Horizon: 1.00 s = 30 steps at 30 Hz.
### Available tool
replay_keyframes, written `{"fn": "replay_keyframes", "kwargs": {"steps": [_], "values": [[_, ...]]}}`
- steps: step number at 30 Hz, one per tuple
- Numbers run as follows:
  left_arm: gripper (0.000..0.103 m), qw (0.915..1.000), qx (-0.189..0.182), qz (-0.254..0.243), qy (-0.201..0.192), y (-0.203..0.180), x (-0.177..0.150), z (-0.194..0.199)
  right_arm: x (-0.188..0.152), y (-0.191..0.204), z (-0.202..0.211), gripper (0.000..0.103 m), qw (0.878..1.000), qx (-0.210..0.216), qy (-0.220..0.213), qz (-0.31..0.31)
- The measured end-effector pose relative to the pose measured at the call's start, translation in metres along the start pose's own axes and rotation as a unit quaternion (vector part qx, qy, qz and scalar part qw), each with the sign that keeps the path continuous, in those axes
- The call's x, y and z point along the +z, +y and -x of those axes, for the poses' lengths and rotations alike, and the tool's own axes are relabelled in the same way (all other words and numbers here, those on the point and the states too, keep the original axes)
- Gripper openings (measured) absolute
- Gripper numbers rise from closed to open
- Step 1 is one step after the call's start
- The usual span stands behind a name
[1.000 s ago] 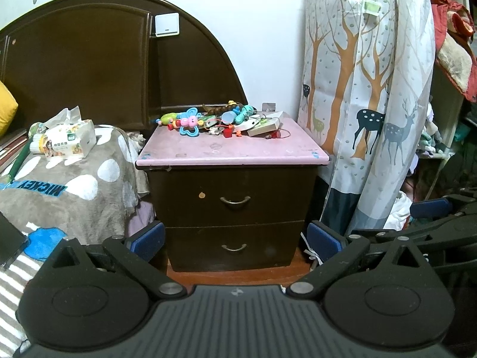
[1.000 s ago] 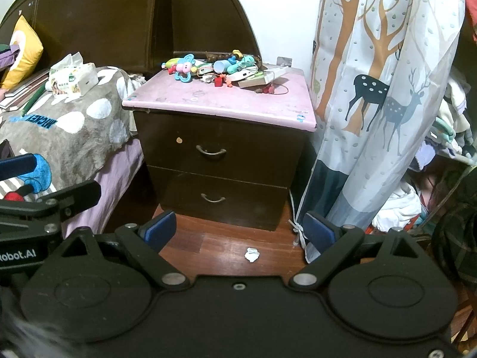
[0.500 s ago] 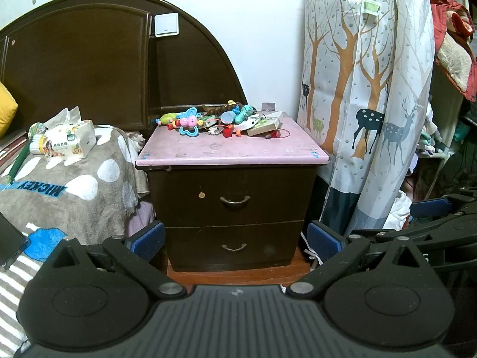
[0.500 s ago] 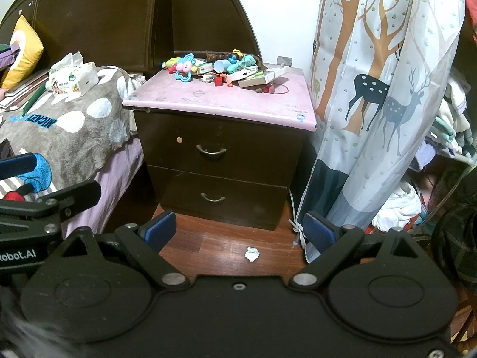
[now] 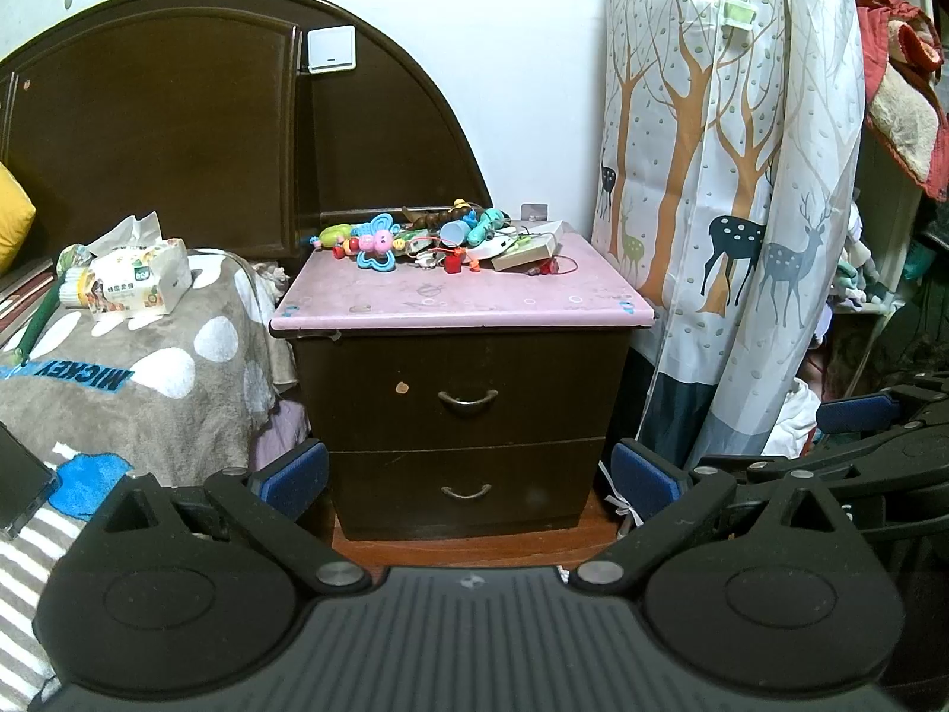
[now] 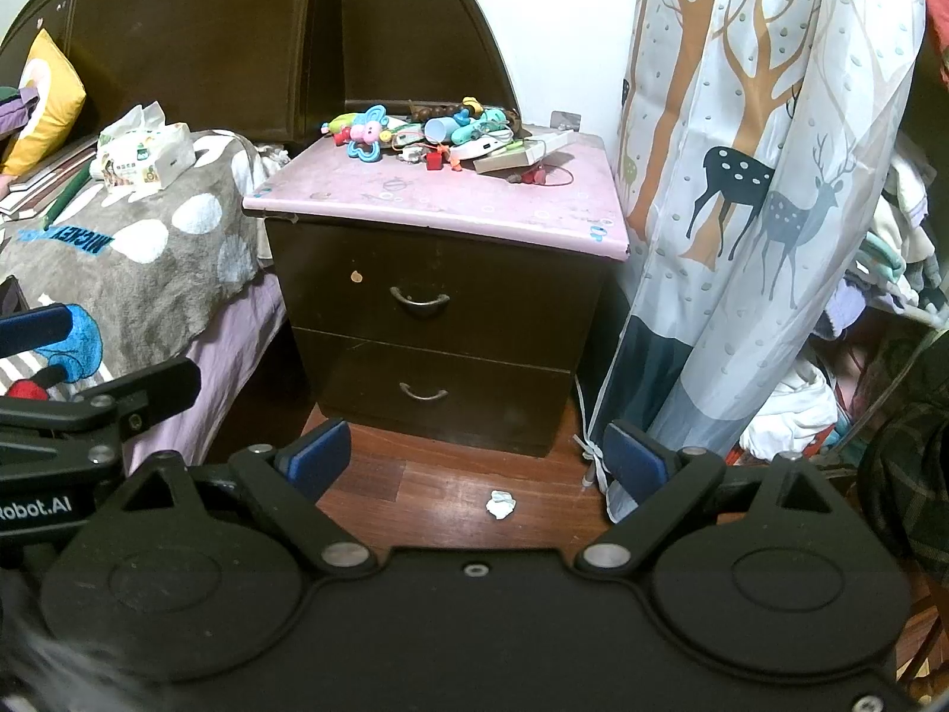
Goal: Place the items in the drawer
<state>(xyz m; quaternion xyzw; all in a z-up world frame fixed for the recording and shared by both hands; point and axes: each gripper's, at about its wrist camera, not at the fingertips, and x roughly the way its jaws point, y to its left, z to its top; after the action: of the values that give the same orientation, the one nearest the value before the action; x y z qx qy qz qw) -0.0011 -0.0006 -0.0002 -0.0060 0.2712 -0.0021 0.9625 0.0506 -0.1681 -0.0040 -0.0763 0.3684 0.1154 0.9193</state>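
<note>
Here, both the left gripper and right gripper hang empty, jaws spread, facing the nightstand; opening the closed top drawer likely comes first, before the toys.

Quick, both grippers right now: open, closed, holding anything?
Left gripper: open, holding nothing.
Right gripper: open, holding nothing.
</note>
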Motion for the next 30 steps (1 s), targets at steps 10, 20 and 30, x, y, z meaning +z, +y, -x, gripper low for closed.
{"fn": "replay_keyframes", "kwargs": {"steps": [10, 20, 30], "values": [[0.102, 1.0000, 0.000, 0.001, 0.001, -0.001, 0.000, 0.000, 0.000, 0.000, 0.000, 0.093, 1.000, -0.001, 0.002, 0.000], [0.102, 1.0000, 0.002, -0.002, -0.001, 0.001, 0.000, 0.000, 0.001, 0.001, 0.000, 0.093, 1.000, 0.000, 0.003, 0.000], [0.102, 0.9998, 0.019, 0.009, -0.001, 0.010, 0.003, -0.010, 0.002, 0.003, -0.006, 0.094, 1.000, 0.011, 0.000, 0.005]]}}
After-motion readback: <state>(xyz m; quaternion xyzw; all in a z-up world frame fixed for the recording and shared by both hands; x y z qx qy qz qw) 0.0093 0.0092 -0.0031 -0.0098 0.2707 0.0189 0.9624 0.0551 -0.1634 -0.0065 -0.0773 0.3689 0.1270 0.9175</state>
